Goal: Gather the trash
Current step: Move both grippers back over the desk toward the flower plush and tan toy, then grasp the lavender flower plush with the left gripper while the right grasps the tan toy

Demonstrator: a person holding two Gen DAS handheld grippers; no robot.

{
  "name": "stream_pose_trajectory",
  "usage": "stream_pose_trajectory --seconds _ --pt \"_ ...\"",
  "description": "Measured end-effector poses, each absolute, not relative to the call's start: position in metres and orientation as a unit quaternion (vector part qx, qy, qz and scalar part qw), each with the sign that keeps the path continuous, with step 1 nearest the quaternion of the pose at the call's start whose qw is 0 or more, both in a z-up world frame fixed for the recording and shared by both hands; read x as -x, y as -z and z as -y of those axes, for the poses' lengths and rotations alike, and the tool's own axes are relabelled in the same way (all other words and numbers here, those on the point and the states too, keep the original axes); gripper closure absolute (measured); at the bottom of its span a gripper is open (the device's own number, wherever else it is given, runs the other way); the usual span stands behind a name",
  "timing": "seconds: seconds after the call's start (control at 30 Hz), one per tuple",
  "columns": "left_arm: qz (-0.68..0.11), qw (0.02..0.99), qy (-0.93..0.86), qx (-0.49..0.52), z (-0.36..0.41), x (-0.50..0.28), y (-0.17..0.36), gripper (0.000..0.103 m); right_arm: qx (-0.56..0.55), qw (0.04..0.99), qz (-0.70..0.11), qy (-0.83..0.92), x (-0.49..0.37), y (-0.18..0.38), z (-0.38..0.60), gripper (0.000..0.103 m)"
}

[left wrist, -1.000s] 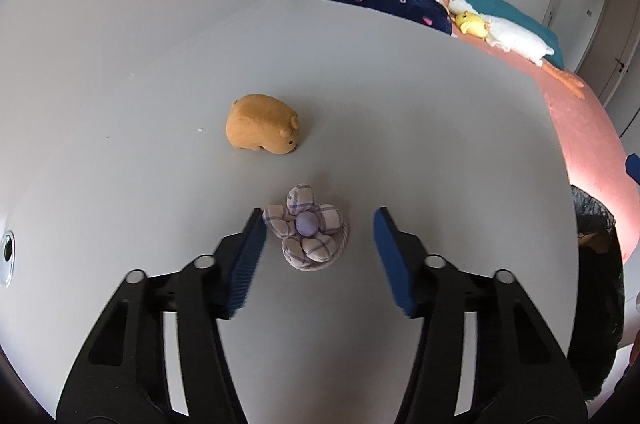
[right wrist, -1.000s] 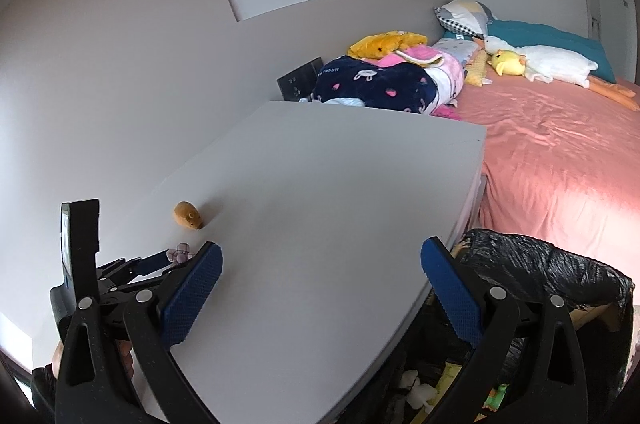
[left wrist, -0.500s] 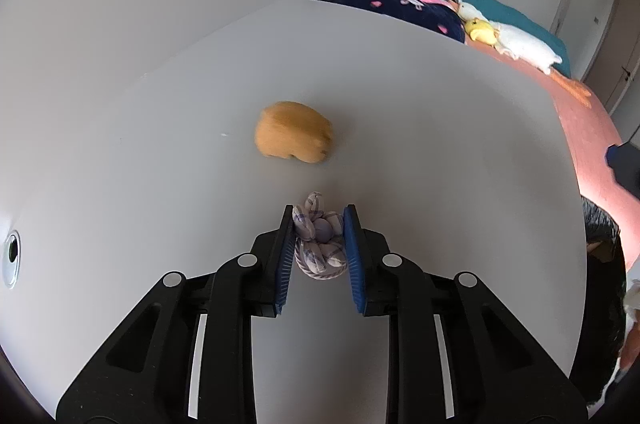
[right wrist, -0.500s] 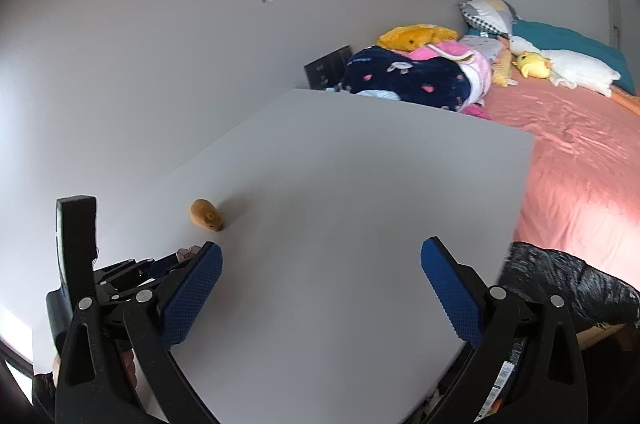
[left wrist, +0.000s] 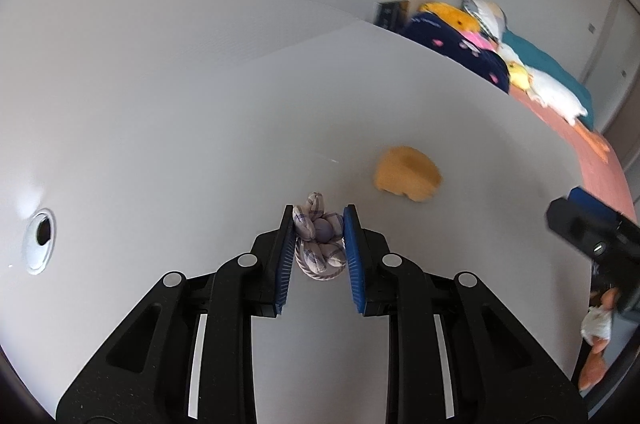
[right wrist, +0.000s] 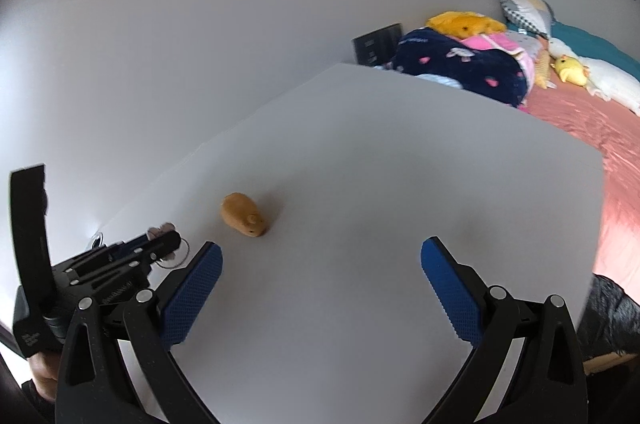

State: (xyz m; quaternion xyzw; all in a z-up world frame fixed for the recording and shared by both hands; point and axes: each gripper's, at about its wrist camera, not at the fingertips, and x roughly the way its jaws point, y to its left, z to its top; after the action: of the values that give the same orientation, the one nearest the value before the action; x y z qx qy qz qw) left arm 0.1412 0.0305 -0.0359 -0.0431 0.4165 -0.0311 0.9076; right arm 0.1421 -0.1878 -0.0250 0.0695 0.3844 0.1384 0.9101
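My left gripper (left wrist: 319, 220) is shut on a small plaid fabric flower (left wrist: 319, 244), held just above the white table (left wrist: 200, 143). An orange plush animal (left wrist: 407, 174) lies on the table ahead and to the right of it. In the right wrist view, my right gripper (right wrist: 320, 264) is open and empty above the table. The orange plush (right wrist: 243, 209) lies ahead of its left finger. The left gripper (right wrist: 120, 260) holding the flower (right wrist: 160, 230) shows at the lower left.
A cable hole (left wrist: 40, 242) sits in the table at the left. A black trash bag (right wrist: 608, 316) hangs beyond the table's right edge. A pink bed (right wrist: 580, 103) with plush toys and pillows lies behind the table. A wall panel (right wrist: 376, 43) is at the far end.
My left gripper closed on the plaid flower and lifted it, swinging left. My right gripper moved left over the table, staying open.
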Motion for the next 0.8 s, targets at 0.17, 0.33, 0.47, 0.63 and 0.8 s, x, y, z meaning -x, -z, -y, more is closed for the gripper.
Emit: stream_pose_trajectory --seconds 0.17,0.33,0.47,0.63,0.8 --pt "-0.414 0.909 -0.003 0.05 -0.052 -0.14 0.034 0.079 -0.044 0.901 -0.404 -0.152 -0.159 0.035 0.159 0.004" --pt "-0.416 0.908 -0.033 0.047 -0.07 -0.14 0.035 0.079 -0.017 0.895 -0.419 -0.153 -0.173 0.042 0.137 0.004" --pt "-0.414 0.907 -0.045 0.056 -0.082 -0.137 0.034 0.079 -0.002 0.893 -0.425 -0.148 -0.183 0.047 0.12 0.004" --pt "-0.413 0.907 -0.057 0.066 -0.095 -0.133 0.033 0.079 0.019 0.892 -0.427 -0.145 -0.191 0.05 0.1 0.014" --pt "-0.416 0.904 -0.06 0.072 -0.105 -0.13 0.036 0.079 0.031 0.886 -0.442 -0.138 -0.203 0.058 0.088 0.033"
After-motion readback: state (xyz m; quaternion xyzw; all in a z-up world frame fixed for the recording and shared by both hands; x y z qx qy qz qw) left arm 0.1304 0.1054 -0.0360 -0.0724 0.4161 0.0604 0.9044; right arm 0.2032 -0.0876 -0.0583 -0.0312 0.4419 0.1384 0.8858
